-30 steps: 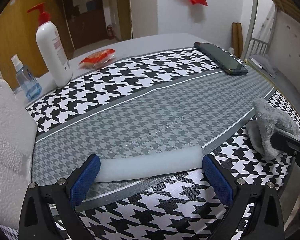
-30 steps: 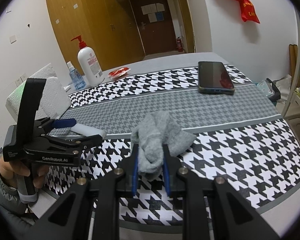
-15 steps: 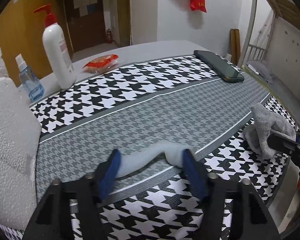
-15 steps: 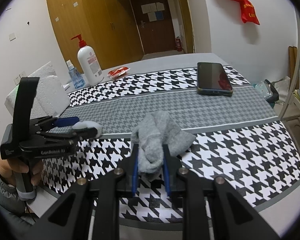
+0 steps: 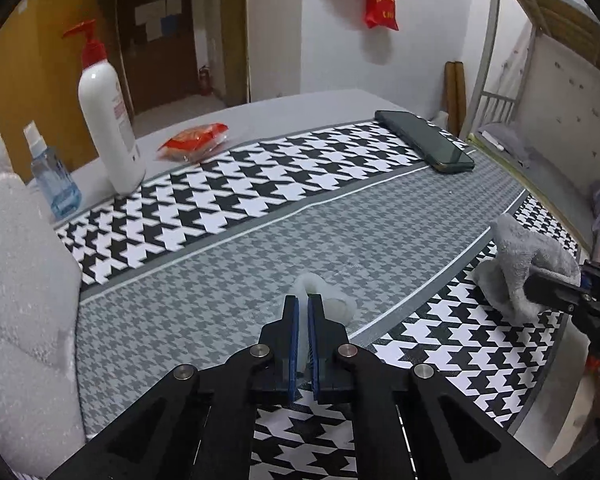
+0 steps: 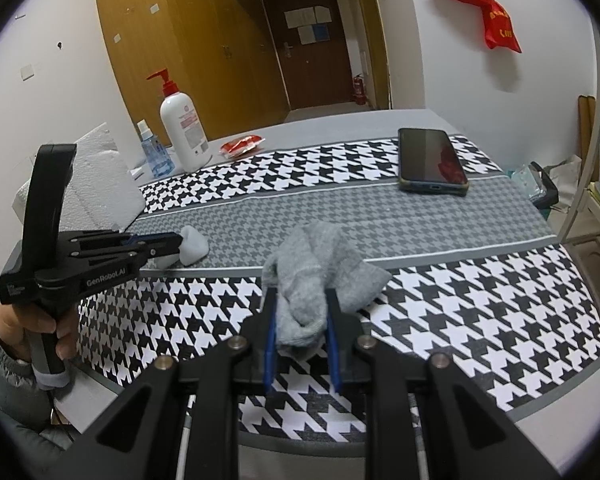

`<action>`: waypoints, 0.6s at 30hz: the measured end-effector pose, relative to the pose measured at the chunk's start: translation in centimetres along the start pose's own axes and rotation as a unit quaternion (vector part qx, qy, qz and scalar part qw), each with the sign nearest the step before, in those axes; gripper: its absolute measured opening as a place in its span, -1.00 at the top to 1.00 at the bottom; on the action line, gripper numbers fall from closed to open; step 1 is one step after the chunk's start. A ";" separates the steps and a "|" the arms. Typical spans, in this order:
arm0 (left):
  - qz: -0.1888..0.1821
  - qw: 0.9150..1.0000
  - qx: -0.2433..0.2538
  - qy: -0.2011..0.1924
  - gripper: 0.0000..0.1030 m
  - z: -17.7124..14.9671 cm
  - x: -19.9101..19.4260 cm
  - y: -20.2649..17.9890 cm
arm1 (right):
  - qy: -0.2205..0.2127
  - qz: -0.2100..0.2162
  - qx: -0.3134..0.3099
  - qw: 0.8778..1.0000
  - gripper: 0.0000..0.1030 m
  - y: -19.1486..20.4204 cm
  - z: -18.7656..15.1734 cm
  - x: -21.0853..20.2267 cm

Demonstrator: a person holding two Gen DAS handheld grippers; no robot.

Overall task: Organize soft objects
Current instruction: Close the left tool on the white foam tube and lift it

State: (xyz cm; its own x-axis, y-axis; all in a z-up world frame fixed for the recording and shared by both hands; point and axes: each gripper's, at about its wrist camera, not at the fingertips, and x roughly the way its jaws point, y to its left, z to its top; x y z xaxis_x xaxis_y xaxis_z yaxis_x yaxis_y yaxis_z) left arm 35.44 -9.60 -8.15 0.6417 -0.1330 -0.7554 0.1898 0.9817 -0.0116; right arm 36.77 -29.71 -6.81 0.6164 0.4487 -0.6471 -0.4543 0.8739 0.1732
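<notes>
Fingers: left gripper (image 5: 303,312) pinched nearly closed on folded foam (image 5: 324,300), near-left | right gripper (image 6: 300,316) clamps grey cloth (image 6: 320,268), near-centre | risk: squashed foam springs free; cloth drags.

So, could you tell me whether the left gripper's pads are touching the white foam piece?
Touching. The left wrist view shows the left gripper shut on the white foam piece, which is squeezed thin between the blue pads and bulges beyond the tips.
</notes>
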 end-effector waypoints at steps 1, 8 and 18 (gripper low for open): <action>-0.001 1.000 0.006 0.003 0.90 0.0 0.1 -0.1 | 0.000 0.000 0.001 1.000 0.53 0.0 0.0 0.0; -0.001 1.000 0.007 0.003 0.88 0.2 0.6 -0.1 | 0.003 0.002 -0.001 1.000 0.53 0.1 -0.1 0.2; -0.031 0.999 -0.017 0.005 -0.47 0.3 0.9 1.0 | 0.006 0.002 -0.003 1.000 0.53 0.2 0.1 0.4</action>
State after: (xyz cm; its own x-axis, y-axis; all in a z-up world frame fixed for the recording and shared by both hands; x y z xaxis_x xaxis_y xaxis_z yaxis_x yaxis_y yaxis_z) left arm 36.43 -8.77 -8.67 0.6225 -0.1935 -0.7583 0.2041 0.9756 -0.0813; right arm 37.03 -29.36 -6.96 0.6071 0.4500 -0.6550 -0.4606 0.8709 0.1714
